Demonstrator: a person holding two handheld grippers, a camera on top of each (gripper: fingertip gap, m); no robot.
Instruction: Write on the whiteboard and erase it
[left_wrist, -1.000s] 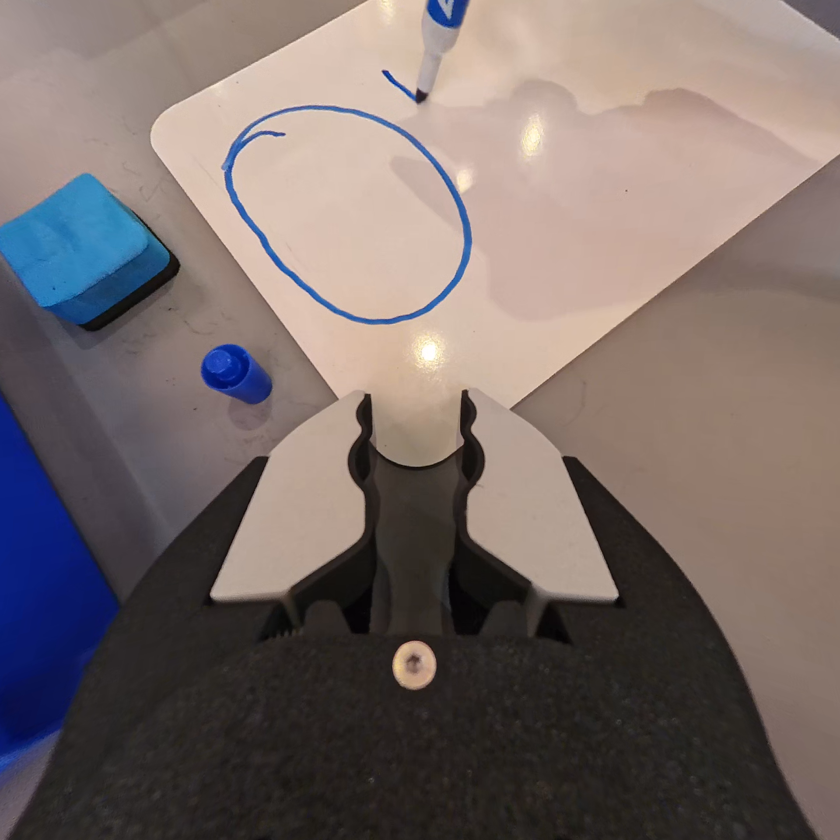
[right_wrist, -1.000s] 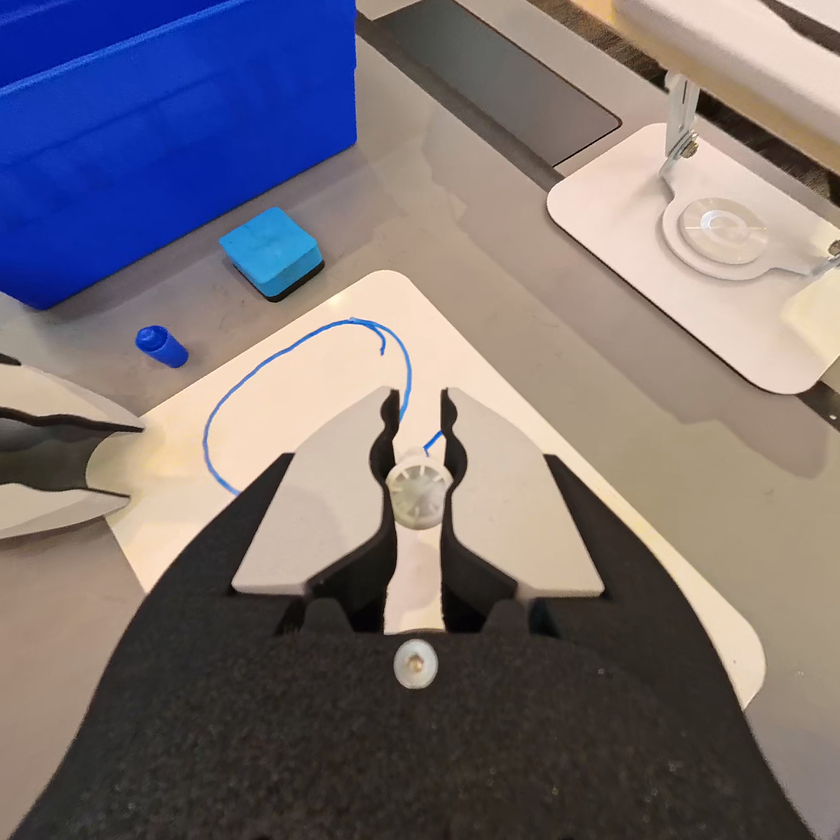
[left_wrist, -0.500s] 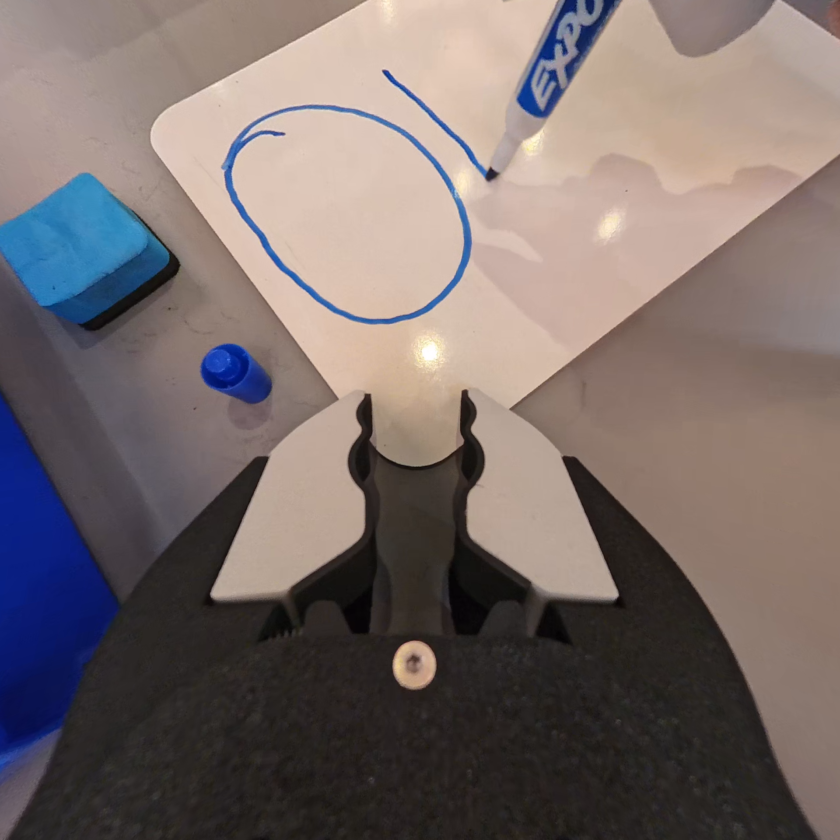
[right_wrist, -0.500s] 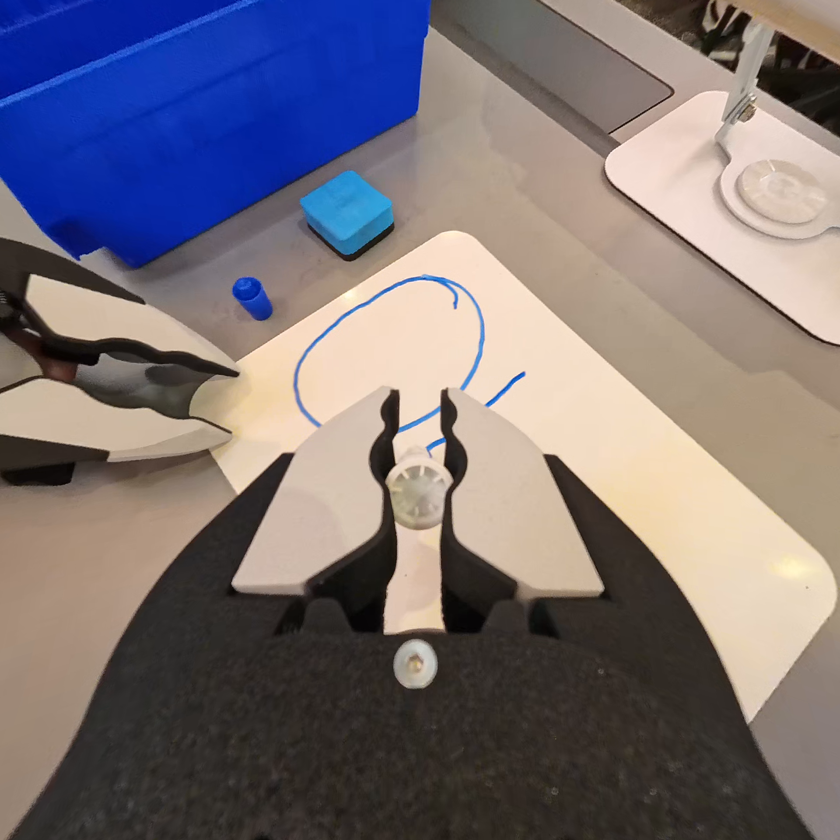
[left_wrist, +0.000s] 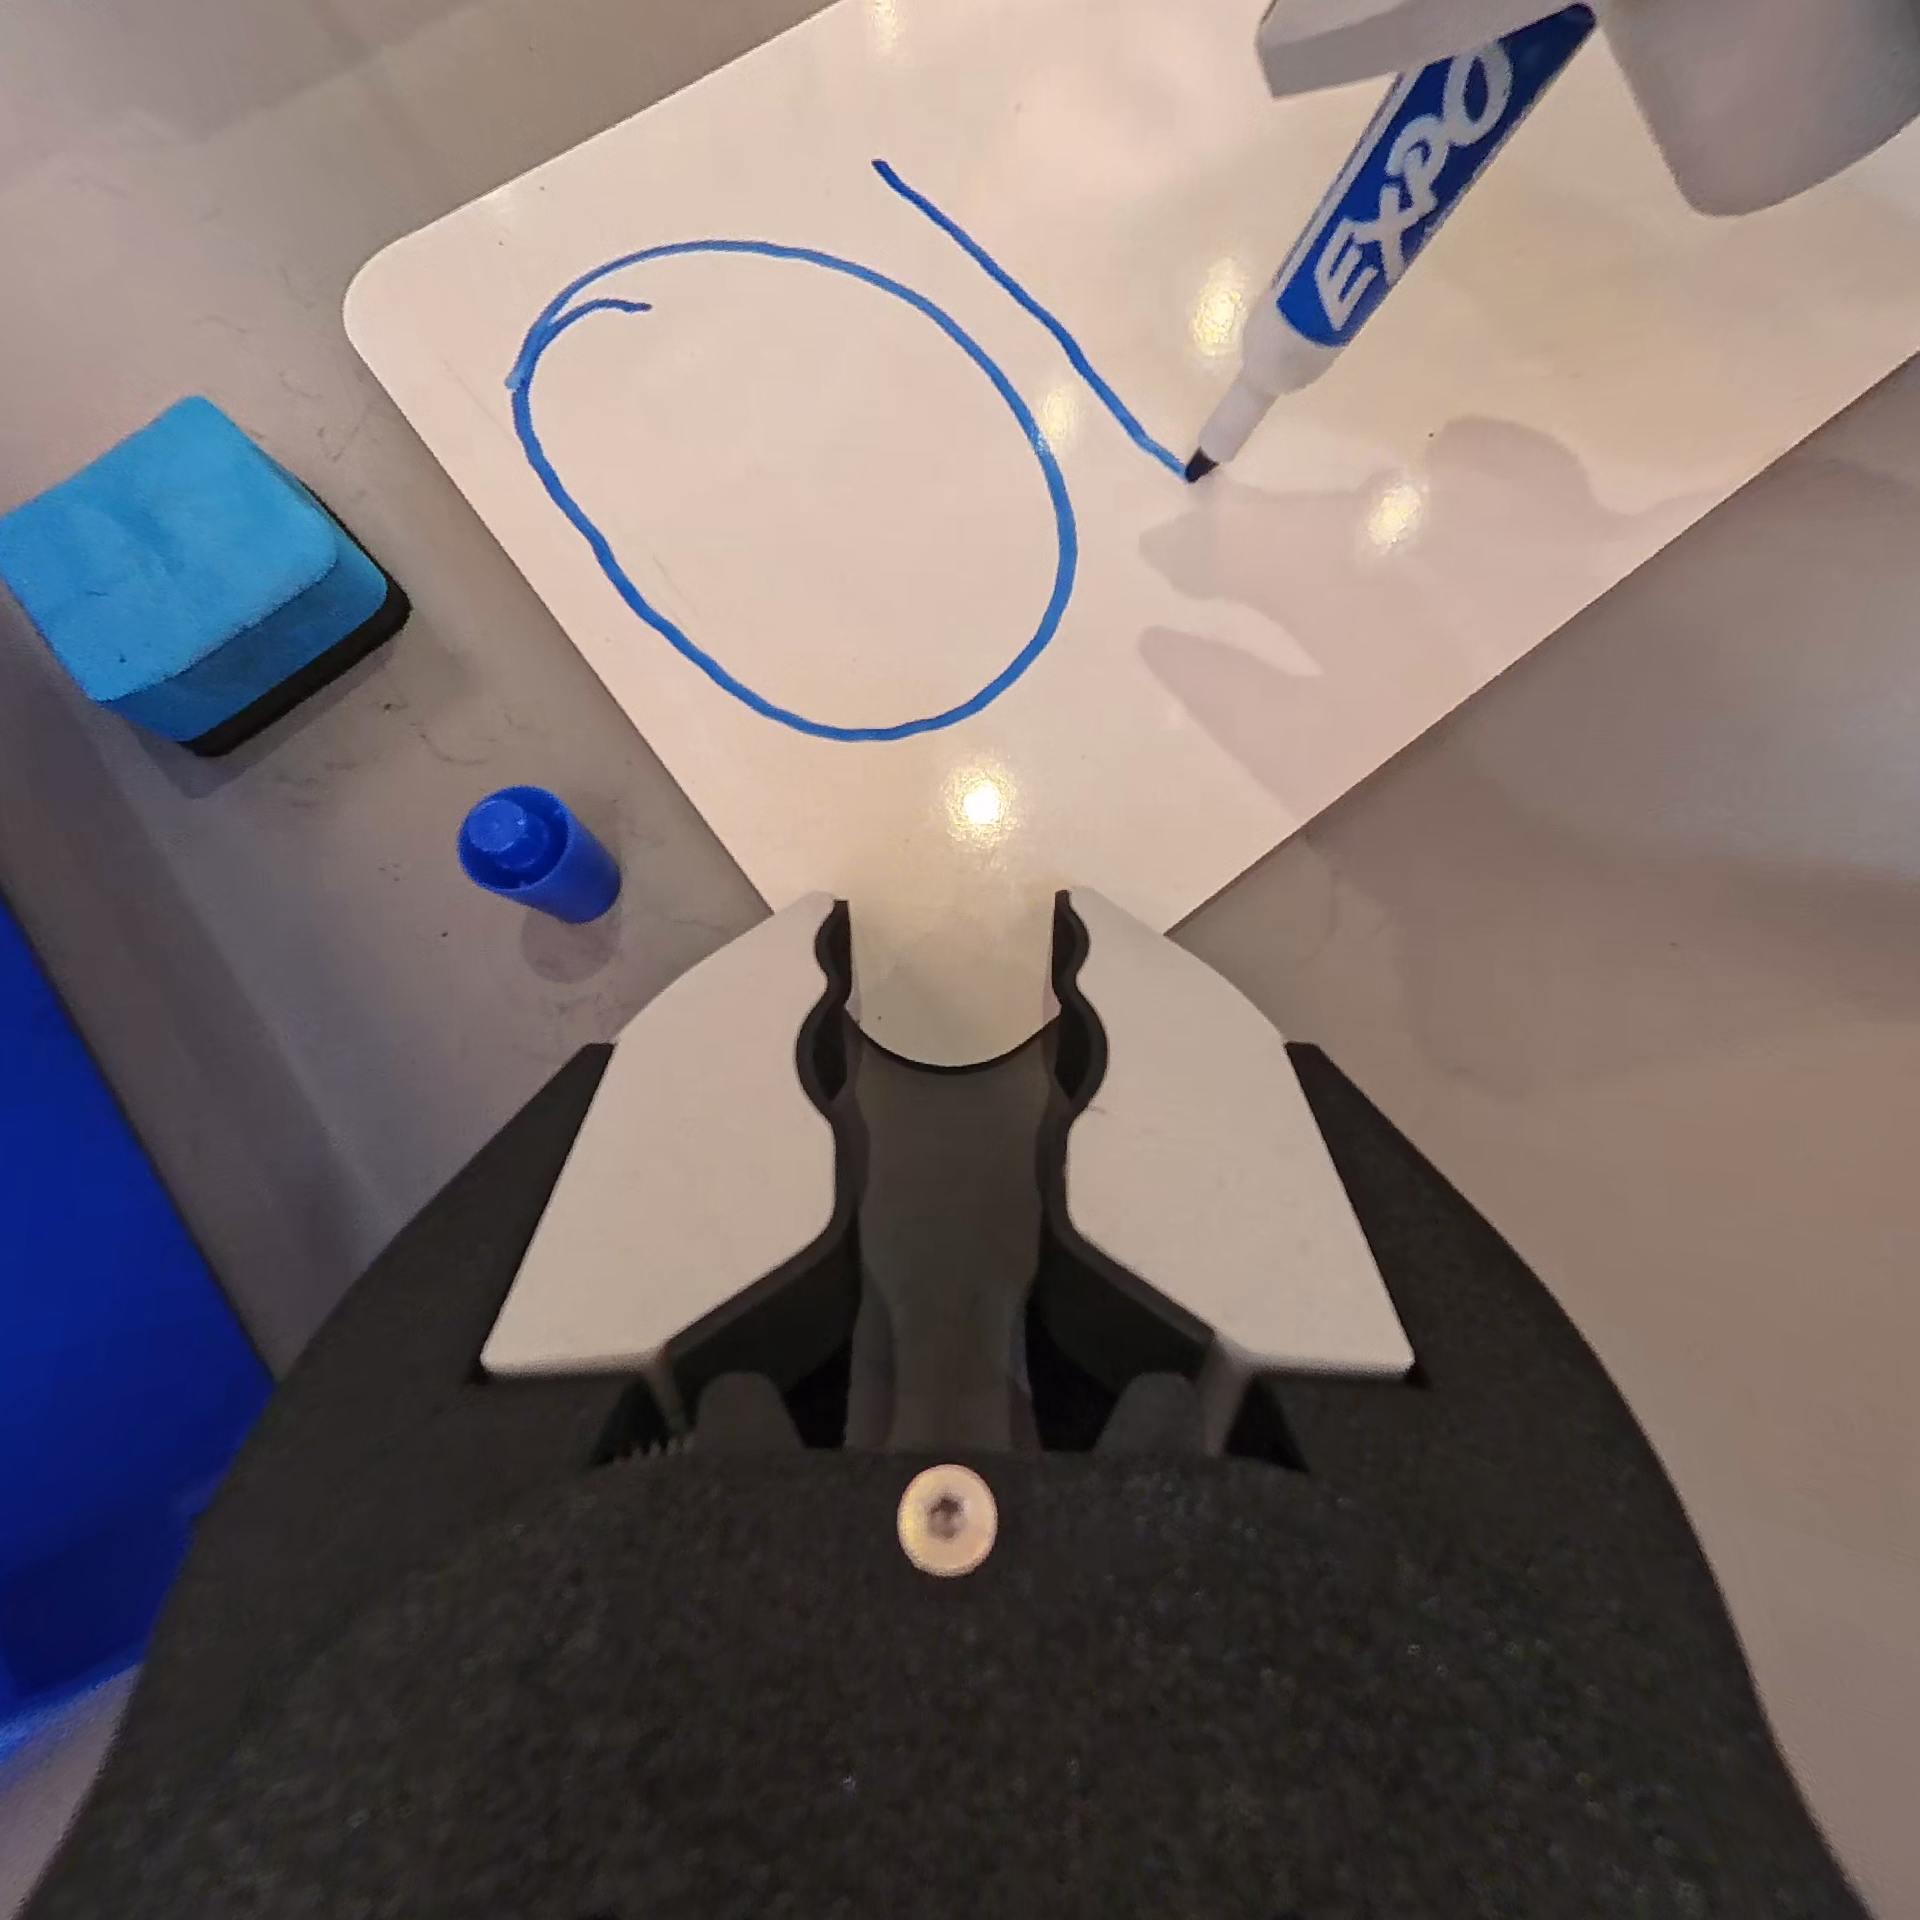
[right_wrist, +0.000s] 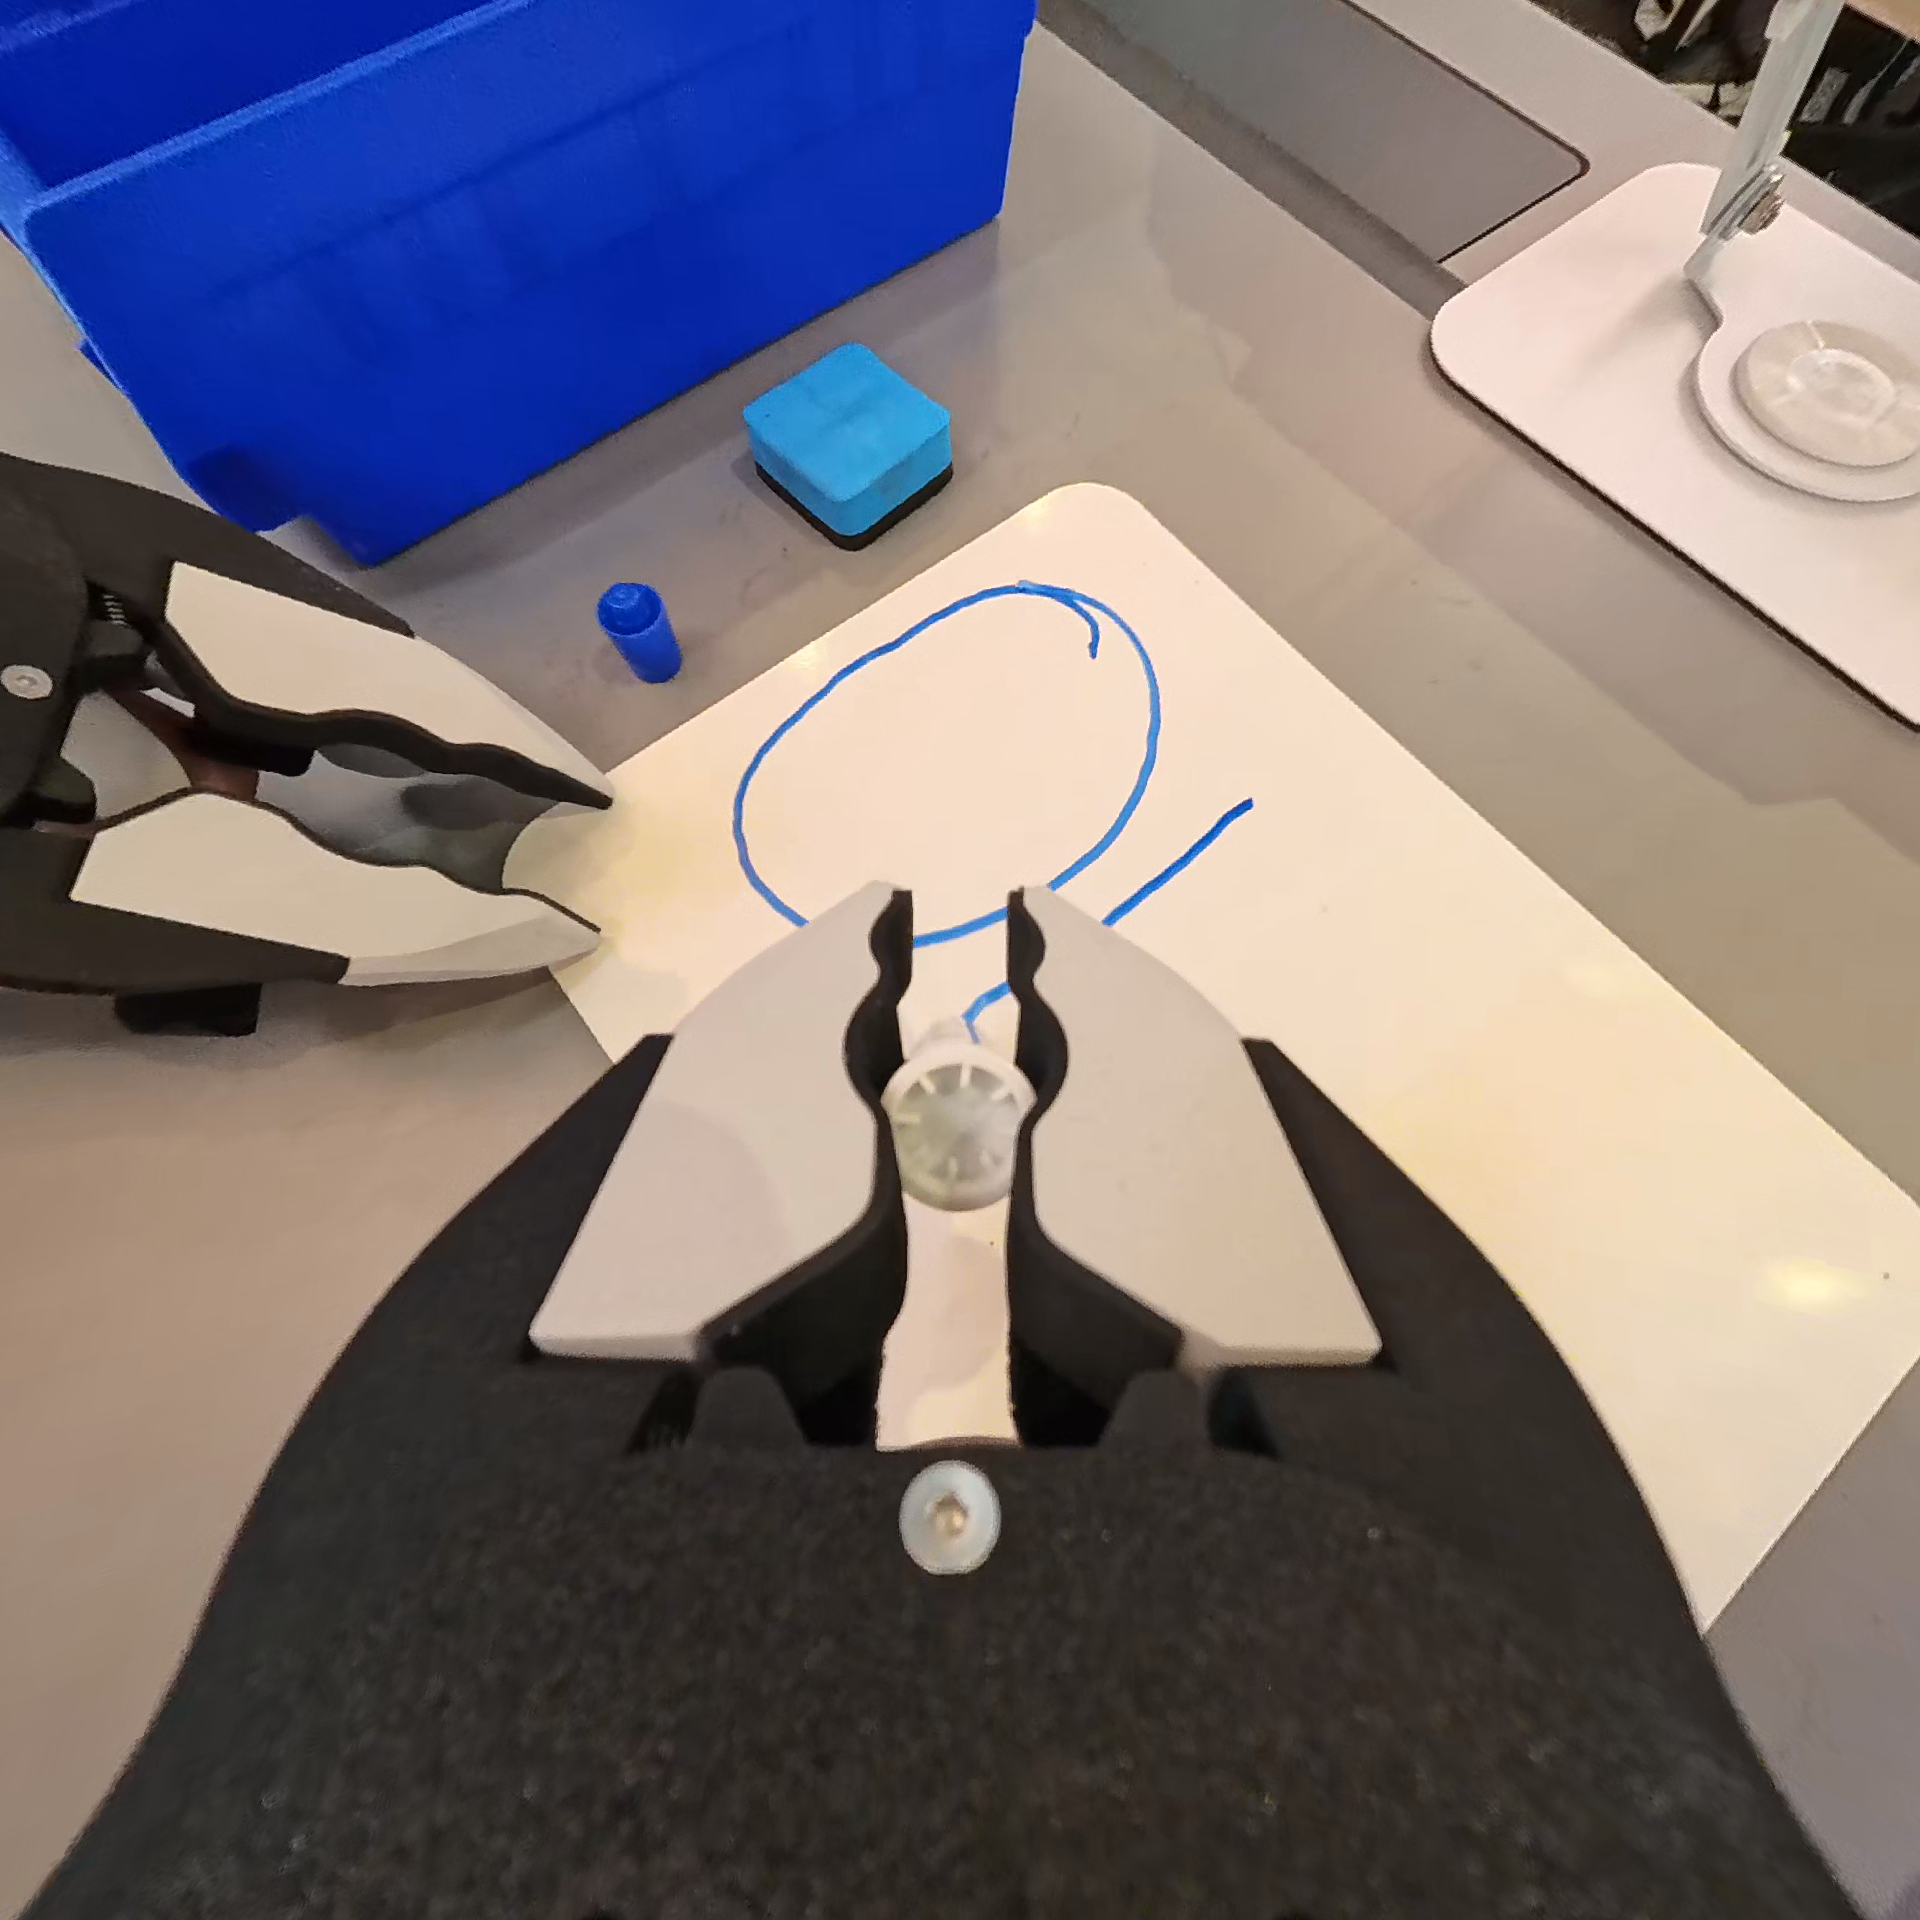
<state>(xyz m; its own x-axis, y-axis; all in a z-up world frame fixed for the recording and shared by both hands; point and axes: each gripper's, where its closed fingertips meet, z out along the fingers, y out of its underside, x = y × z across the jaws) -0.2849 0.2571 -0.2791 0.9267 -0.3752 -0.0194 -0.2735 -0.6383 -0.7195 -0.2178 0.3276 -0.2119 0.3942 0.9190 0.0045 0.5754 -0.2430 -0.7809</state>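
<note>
A blue line is being drawn on the whiteboard (left_wrist: 1299, 623) by a marker (left_wrist: 1382, 239) pinched in the right gripper (right_wrist: 961, 925).

The marker tip is pressed to the whiteboard at the end of a straight stroke (left_wrist: 1023, 312), just beside a drawn oval (left_wrist: 1060, 540). The left gripper (left_wrist: 948, 914) is held spread and empty over the whiteboard's near corner. The eraser (left_wrist: 166, 561) and marker cap (left_wrist: 535, 854) are seen on the table (left_wrist: 1558, 1039) just off the whiteboard's edge, with a blue bin (right_wrist: 499, 260) behind them.
</note>
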